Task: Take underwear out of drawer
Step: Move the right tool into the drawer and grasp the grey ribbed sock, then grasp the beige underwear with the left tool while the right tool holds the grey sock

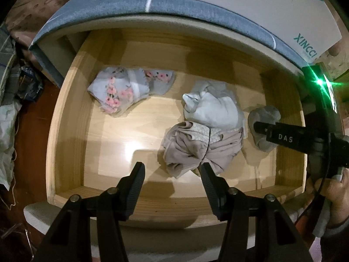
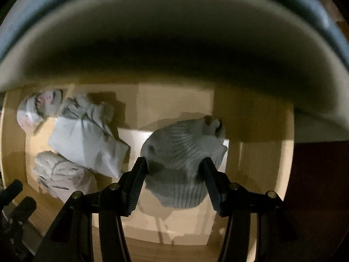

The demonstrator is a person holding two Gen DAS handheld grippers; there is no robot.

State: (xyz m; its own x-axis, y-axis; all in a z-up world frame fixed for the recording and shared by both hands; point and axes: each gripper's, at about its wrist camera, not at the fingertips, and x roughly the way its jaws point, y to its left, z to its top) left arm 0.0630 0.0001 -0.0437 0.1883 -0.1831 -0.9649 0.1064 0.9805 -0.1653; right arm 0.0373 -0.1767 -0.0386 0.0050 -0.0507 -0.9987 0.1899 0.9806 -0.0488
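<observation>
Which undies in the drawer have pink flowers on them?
The grey pair with pink flowers, lying alone at the back left of the drawer. The white pair, beige pair and ribbed grey pair have none.
</observation>
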